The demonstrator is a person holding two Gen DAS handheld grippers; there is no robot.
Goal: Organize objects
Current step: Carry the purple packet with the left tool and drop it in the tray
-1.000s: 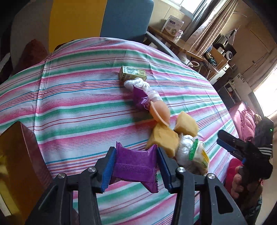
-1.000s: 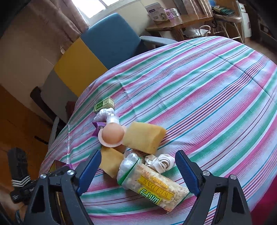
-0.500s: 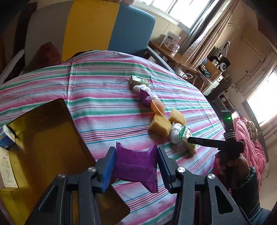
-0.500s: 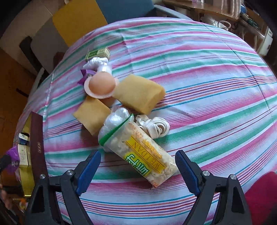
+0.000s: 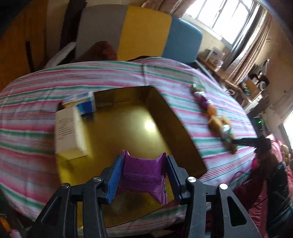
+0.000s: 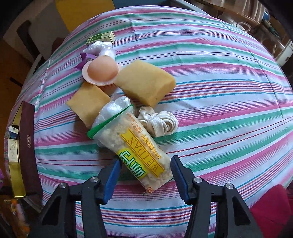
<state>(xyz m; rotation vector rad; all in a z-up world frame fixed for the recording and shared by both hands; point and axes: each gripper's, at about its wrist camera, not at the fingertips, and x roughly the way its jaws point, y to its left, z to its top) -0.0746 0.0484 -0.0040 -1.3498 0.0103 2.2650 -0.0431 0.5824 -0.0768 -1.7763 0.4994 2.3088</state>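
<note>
Snack bag (image 6: 141, 152) lies lengthwise between the closing right tool (image 6: 144, 175); left tool (image 5: 143, 175) clamps purple packet (image 5: 142, 175).

A chair (image 5: 144, 31) with grey, yellow and blue panels stands behind the bench, whose striped cloth (image 6: 210, 76) is pink, green and white. Beyond it, curtains (image 5: 245, 56) hang beside a bright window (image 5: 219, 16).

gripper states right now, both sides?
Left gripper: shut on the purple packet, above the gold box.
Right gripper: just been closing around the WEIDAN snack bag; contact unclear.
</note>
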